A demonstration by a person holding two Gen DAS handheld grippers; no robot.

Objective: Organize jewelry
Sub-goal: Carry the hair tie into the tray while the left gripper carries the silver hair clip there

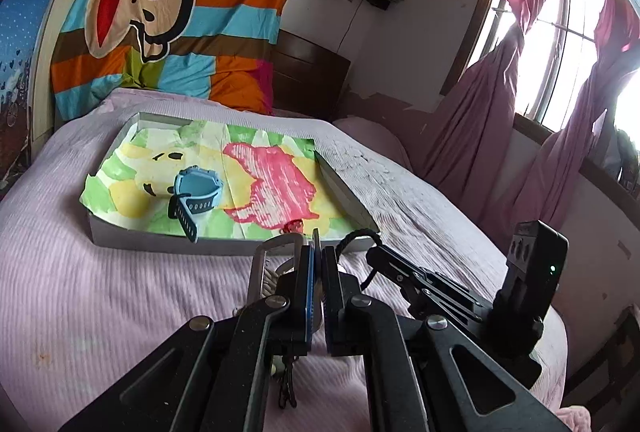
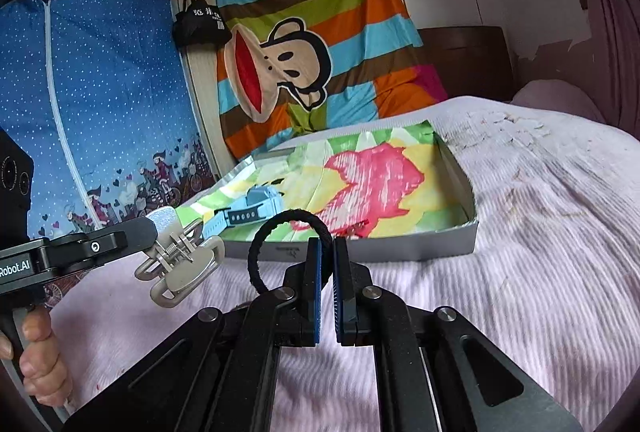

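My left gripper (image 1: 319, 252) is shut on a grey metal claw hair clip (image 1: 276, 256), held just before the near wall of a shallow grey tray (image 1: 120, 238) on the bed. The right wrist view shows the same clip (image 2: 180, 256) in the left gripper (image 2: 154, 230). My right gripper (image 2: 327, 244) is shut on a black hair tie (image 2: 276, 228), whose loop stands up to the left of the fingers. A light blue watch (image 1: 196, 192) lies in the tray's left part on colourful paper, and a small red item (image 1: 294, 226) sits near the front wall.
The tray (image 2: 400, 252) rests on a pink ribbed bedspread (image 1: 100, 292). A striped monkey-print blanket (image 1: 168, 12) hangs behind, and pink curtains (image 1: 500, 92) cover the window at right. A blue fabric wardrobe (image 2: 100, 92) stands at left. A hand (image 2: 36, 352) grips the left gripper's handle.
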